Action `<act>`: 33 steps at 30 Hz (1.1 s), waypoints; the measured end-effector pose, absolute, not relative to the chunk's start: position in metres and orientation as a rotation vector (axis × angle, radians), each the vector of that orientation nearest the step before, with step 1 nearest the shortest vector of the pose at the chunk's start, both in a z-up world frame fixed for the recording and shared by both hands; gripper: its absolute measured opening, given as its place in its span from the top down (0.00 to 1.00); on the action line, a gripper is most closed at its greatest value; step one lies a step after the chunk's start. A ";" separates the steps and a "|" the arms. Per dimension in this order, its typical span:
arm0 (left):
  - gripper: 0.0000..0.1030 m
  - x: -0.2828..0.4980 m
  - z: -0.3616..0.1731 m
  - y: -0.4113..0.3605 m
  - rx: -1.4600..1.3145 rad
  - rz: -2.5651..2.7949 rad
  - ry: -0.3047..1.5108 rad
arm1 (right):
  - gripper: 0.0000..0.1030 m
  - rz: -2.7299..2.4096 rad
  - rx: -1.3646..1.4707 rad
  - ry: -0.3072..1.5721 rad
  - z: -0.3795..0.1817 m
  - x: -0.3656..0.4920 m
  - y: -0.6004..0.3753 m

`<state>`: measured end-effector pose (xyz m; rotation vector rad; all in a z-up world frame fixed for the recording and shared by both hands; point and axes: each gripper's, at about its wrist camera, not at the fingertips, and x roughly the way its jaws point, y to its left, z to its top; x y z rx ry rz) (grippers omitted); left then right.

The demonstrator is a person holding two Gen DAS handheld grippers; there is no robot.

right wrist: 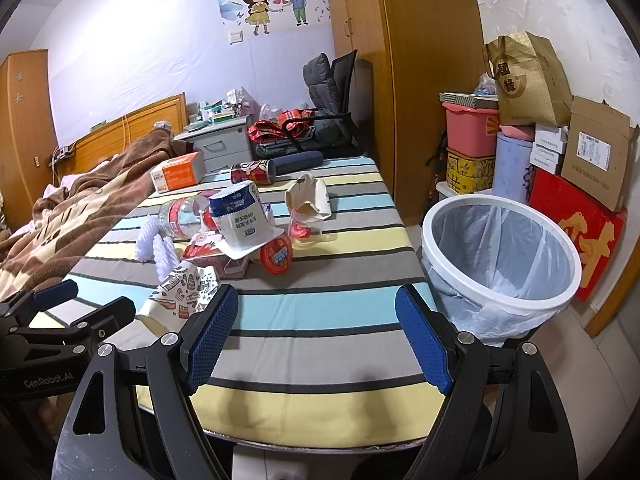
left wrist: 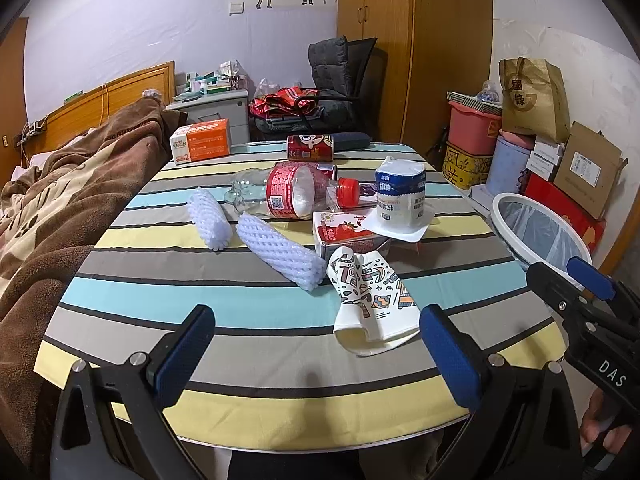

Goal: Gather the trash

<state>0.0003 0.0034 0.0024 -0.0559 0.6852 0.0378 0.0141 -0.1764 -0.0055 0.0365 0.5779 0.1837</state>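
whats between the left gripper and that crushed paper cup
Nothing: in the left wrist view only bare striped tablecloth separates the open left gripper from the crushed paper cup.

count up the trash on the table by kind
foam nets: 2
crushed paper cups: 2
plastic bottle: 1
yogurt tub: 1
strawberry carton: 1
red can: 1
red-lidded cup: 1
total: 9
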 end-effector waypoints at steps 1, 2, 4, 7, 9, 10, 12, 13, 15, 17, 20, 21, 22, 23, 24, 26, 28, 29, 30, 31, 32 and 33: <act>0.00 0.001 0.002 0.004 -0.055 0.038 0.685 | 0.20 0.183 0.037 0.577 -0.005 0.014 -0.176; 0.00 0.002 0.002 0.004 -0.056 0.038 0.685 | 0.20 0.182 0.036 0.576 -0.005 0.014 -0.176; 0.00 0.000 0.003 0.003 -0.055 0.039 0.684 | 0.20 0.181 0.036 0.573 -0.004 0.013 -0.178; 0.00 0.002 0.002 0.003 -0.055 0.039 0.683 | 0.20 0.179 0.036 0.573 -0.004 0.013 -0.178; 0.00 0.003 0.002 0.002 -0.055 0.039 0.683 | 0.20 0.179 0.036 0.574 -0.004 0.013 -0.178; 0.00 0.004 0.002 0.002 -0.056 0.038 0.683 | 0.20 0.179 0.036 0.573 -0.005 0.013 -0.178; 0.00 0.006 0.001 0.003 -0.058 0.039 0.685 | 0.20 0.178 0.036 0.573 -0.004 0.013 -0.178; 0.00 0.007 0.001 0.003 -0.057 0.039 0.685 | 0.20 0.178 0.035 0.574 -0.004 0.013 -0.178; 0.00 0.001 0.002 0.003 -0.056 0.040 0.682 | 0.20 0.178 0.036 0.574 -0.004 0.014 -0.178; 0.00 0.001 0.002 0.002 -0.053 0.039 0.681 | 0.20 0.180 0.035 0.574 -0.004 0.013 -0.178; 0.00 0.001 0.001 0.003 -0.054 0.042 0.679 | 0.20 0.180 0.035 0.570 -0.004 0.013 -0.179; 0.00 0.001 0.001 0.003 -0.054 0.043 0.678 | 0.20 0.181 0.034 0.568 -0.004 0.012 -0.178; 0.00 0.000 0.001 0.003 -0.054 0.043 0.678 | 0.20 0.180 0.033 0.567 -0.004 0.012 -0.178; 0.00 0.000 0.001 0.003 -0.054 0.042 0.678 | 0.20 0.179 0.033 0.567 -0.004 0.012 -0.178; 0.00 0.000 0.001 0.003 -0.055 0.042 0.678 | 0.20 0.179 0.034 0.567 -0.004 0.012 -0.178; 0.00 0.001 0.001 0.003 -0.054 0.043 0.678 | 0.20 0.178 0.034 0.567 -0.004 0.012 -0.178; 0.00 0.000 0.001 0.003 -0.055 0.043 0.676 | 0.20 0.179 0.035 0.565 -0.004 0.012 -0.178; 0.00 0.000 0.001 0.004 -0.055 0.044 0.677 | 0.20 0.179 0.034 0.565 -0.004 0.012 -0.177; 0.00 -0.001 0.001 0.003 -0.056 0.044 0.676 | 0.20 0.178 0.035 0.566 -0.004 0.012 -0.177; 0.00 -0.001 0.001 0.004 -0.056 0.044 0.677 | 0.20 0.178 0.035 0.565 -0.003 0.011 -0.178; 0.00 0.000 0.001 0.003 -0.055 0.044 0.678 | 0.20 0.178 0.035 0.565 -0.003 0.012 -0.178; 0.00 -0.001 0.001 0.004 -0.055 0.044 0.677 | 0.20 0.178 0.035 0.565 -0.003 0.012 -0.178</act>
